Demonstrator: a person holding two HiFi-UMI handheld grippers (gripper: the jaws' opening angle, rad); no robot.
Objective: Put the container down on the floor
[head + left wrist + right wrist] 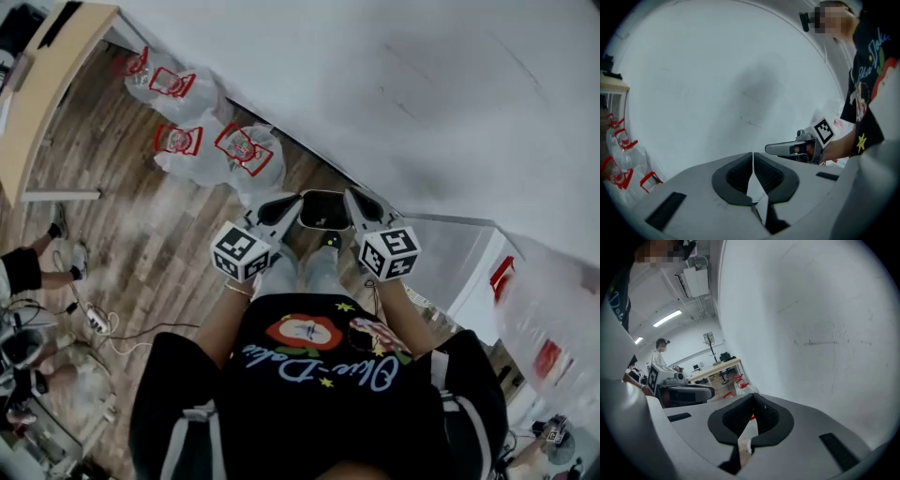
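Observation:
In the head view a dark, rounded-rectangular container [323,208] with a pale rim lies on the wooden floor by the white wall, just beyond my shoes. My left gripper [293,201] hangs over its left side and my right gripper [351,195] over its right side, both above it and apart from it. Both sets of jaws are shut with nothing between the pads. The left gripper [753,155] faces the bare wall in its own view, with the right gripper [787,149] beside it. The right gripper [753,397] also faces the wall, with the left gripper [686,392] at its left.
Several clear plastic jugs with red handles [246,150] stand along the wall at the left, also seen in the left gripper view [618,161]. A wooden desk [47,84] is at top left. Cables and a power strip [94,319] lie on the floor. A white cabinet [478,272] stands at right.

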